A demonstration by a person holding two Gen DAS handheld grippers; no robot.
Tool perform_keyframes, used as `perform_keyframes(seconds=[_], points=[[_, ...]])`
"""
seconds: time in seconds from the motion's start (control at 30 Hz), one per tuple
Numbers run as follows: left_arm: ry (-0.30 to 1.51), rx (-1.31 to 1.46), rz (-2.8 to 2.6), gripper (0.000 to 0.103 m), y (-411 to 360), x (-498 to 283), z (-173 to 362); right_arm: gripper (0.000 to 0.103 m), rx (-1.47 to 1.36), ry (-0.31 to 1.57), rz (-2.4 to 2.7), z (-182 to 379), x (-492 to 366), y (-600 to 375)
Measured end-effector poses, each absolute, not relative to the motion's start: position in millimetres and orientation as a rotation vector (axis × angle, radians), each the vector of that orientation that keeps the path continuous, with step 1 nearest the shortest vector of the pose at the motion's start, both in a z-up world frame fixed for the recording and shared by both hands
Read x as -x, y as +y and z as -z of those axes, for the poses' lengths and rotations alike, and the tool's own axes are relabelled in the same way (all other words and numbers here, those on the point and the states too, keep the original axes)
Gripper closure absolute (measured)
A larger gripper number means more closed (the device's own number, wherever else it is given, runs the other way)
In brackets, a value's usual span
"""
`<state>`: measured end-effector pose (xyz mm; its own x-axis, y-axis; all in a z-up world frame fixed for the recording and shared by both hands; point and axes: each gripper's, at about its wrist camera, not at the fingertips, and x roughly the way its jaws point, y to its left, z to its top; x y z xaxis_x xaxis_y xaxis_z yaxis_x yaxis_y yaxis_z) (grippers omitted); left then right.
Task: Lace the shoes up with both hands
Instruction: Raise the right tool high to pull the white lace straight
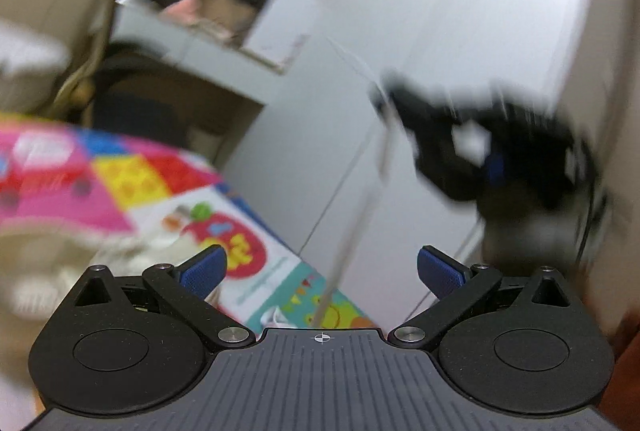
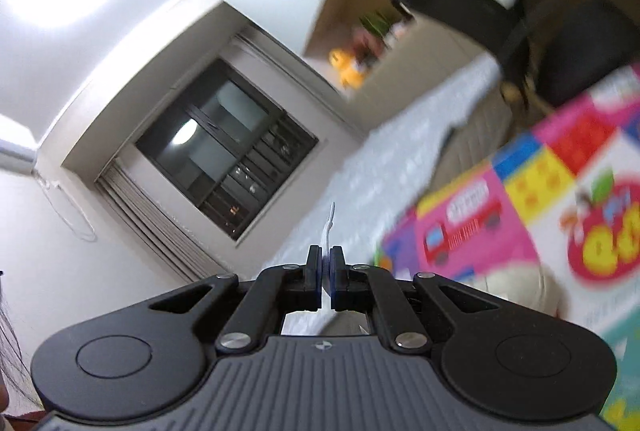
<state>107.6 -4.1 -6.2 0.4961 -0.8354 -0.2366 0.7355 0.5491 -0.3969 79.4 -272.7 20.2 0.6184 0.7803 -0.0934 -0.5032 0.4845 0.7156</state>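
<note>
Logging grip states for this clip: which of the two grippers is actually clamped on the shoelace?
The right gripper: its blue pads are pressed together on the white shoelace. The left gripper is wide open, holding nothing.

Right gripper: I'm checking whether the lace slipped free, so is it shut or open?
Shut on the lace. In the right wrist view the right gripper has its blue pads pressed together, with the white lace sticking out past them.

Black left gripper (image 1: 322,271), blue-padded fingers (image 1: 204,271), silver screws, ribbed grey body, crosshair mark
</note>
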Motion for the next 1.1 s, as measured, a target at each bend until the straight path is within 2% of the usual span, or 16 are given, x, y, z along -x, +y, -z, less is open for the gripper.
perform_keyframes(seconds=[0.13,0.2,0.23,0.3,0.33,0.37,0.43,0.5,0.6,0.63,0.7,0.8,0.9,1.0,1.03,1.1], points=[[0.358,0.057,0.935,0.002,-49.4,-100.9,-1.7,0.1,-0.658,0.329,-0.8,-56.3,-72.5,-276.5],[0.308,0.008,0.924,0.039,-62.8,-103.3,-17.1,0.1,-0.63,0.242,-0.769,-81.2,-63.4,-284.3],[0.273,-0.008,0.913,0.066,-66.7,-105.4,-31.9,0.1,-0.615,0.198,-0.754,-93.7,-58.9,-288.2],[0.192,-0.007,0.887,0.066,-66.9,-108.6,-62.7,0.1,-0.584,0.093,-0.726,-119.8,-43.5,-297.9],[0.157,0.002,0.892,0.057,-64.1,-109.8,-76.5,0.1,-0.563,0.037,-0.709,-131.3,-33.9,-302.1],[0.139,0.013,0.918,0.032,-60.4,-111.2,-87.4,0.1,-0.539,-0.021,-0.69,-141.6,-23.6,-305.7],[0.131,0.042,0.965,0.005,-51.8,-113.3,-96.5,0.1,-0.5,-0.116,-0.65,-157.1,-6.4,-312.2],[0.185,0.025,0.96,0.006,-48.4,-113.6,-80.4,0.1,-0.485,-0.164,-0.606,-160.8,3.4,-317.3],[0.355,-0.03,0.878,0.009,-50.7,-117.6,-32.1,0.1,-0.503,-0.131,-0.572,-151.3,-3.8,-322.6],[0.413,-0.034,0.855,0.026,-51.3,-119.2,-17.4,0.1,-0.511,-0.114,-0.562,-147.4,-7.2,-324.2],[0.503,-0.017,0.838,0.038,-51.9,-120.8,3.2,0.1,-0.529,-0.076,-0.552,-140.2,-18.8,-323.2],[0.514,-0.03,0.842,0.037,-59.1,-115.7,14.4,0.1,-0.545,-0.034,-0.56,-131.6,-35.4,-317.5],[0.437,-0.108,0.883,0.026,-75.7,-104.2,11.4,0.099,-0.534,-0.027,-0.586,-131.0,-39.6,-312.3],[0.369,-0.156,0.905,0.026,-90.6,-102.2,5.8,0.099,-0.525,-0.024,-0.601,-131.0,-38.4,-310.0],[0.364,-0.152,0.917,0.029,-94.4,-103.4,4.3,0.099,-0.522,-0.022,-0.6,-131.0,-38.5,-309.6],[0.375,-0.143,0.939,0.06,-100.1,-105.2,3.0,0.099,-0.516,-0.016,-0.591,-129.6,-36.2,-311.0]])
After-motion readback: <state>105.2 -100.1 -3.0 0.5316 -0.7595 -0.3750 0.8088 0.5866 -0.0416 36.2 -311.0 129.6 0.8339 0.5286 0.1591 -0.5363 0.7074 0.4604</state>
